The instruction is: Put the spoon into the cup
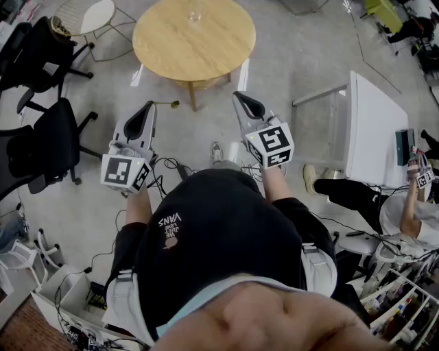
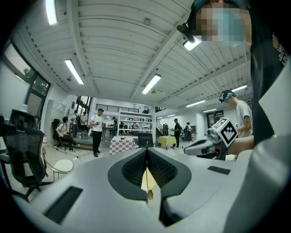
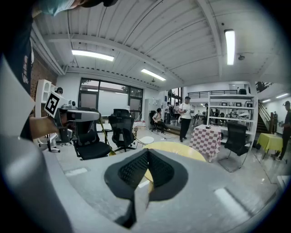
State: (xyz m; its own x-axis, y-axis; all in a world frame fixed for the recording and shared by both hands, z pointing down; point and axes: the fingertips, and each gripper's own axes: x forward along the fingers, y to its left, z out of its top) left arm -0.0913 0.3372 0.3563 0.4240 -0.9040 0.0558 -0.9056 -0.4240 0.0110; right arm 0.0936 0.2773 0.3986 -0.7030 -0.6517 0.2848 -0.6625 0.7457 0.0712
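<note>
We hold the left claw [image 1: 149,107] [image 2: 147,152] closed on a thin gold spoon [image 1: 167,104] [image 2: 149,193], which sticks out sideways from the claw tip above the floor, short of the round wooden surface [image 1: 194,42] [image 3: 179,151]. The right claw [image 1: 241,98] [image 3: 148,154] hangs beside it with its jaws together and nothing between them, also above the floor near the surface's edge. A clear cup [image 1: 195,15] stands at the far side of that surface, well apart from the spoon.
</note>
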